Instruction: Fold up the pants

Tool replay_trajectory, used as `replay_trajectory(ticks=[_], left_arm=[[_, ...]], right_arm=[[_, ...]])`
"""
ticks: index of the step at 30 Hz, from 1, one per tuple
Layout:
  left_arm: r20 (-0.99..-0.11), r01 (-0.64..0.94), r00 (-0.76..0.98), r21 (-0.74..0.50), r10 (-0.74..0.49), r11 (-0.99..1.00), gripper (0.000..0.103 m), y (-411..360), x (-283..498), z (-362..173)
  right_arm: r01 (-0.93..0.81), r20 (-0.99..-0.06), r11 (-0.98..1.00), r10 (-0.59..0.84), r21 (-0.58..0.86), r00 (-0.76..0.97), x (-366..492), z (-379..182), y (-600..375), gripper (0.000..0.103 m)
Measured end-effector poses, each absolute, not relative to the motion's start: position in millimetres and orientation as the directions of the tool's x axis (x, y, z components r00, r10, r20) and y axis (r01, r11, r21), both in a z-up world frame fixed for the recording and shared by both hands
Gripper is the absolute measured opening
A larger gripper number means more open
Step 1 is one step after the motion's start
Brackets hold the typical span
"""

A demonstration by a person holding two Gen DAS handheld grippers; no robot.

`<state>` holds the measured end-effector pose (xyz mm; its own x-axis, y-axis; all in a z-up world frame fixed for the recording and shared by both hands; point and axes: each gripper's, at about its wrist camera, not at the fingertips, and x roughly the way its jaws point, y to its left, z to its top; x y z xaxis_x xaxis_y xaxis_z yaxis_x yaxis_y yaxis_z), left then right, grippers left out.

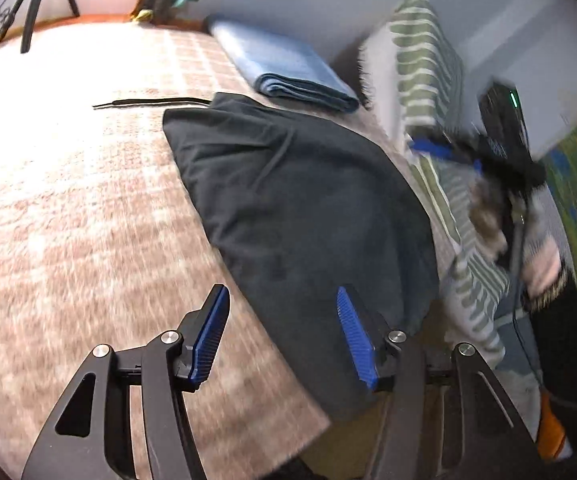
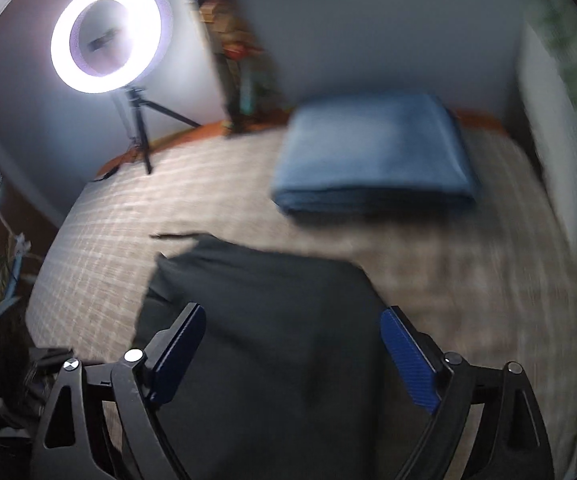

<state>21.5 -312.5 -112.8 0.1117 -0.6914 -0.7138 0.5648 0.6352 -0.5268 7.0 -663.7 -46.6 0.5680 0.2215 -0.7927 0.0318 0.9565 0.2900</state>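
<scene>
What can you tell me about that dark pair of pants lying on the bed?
The pants are dark, nearly black, of a soft matte cloth. They lie folded into a compact, slightly puffy bundle with a few creases, flat on the checked bedspread. A thin dark cord trails out from the far corner. A folded blue blanket sits just beyond them; whether they touch is unclear. Both views are blurred. Nothing grips the pants.

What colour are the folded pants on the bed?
Dark charcoal, almost black pants; the left wrist view shows them best.

Both tongs (image 1: 282,336) (image 2: 292,356) are black linkages with silver screws and ribbed blue pads (image 1: 354,336)
</scene>
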Motion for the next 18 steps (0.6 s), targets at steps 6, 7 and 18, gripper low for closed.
replay_trajectory(ticks=[6,7,18], left_arm=[[-0.723,0.503,0.094,-0.559,-0.684,0.66,0.055,-324,45,-127],[-0.725,0.497,0.089,-0.562,-0.684,0.661,0.055,-325,47,-129],[-0.733,0.488,0.076,-0.563,-0.676,0.666,0.056,-332,54,-138]], right_arm=[[0.081,-0.794,0.905,0.32,0.417,0.517,-9,-83,-702,0.096],[0.083,-0.79,0.895,0.341,0.439,0.509,-11,-91,-706,0.096],[0.036,-0.734,0.824,0.483,0.566,0.477,-20,-128,-715,0.095]])
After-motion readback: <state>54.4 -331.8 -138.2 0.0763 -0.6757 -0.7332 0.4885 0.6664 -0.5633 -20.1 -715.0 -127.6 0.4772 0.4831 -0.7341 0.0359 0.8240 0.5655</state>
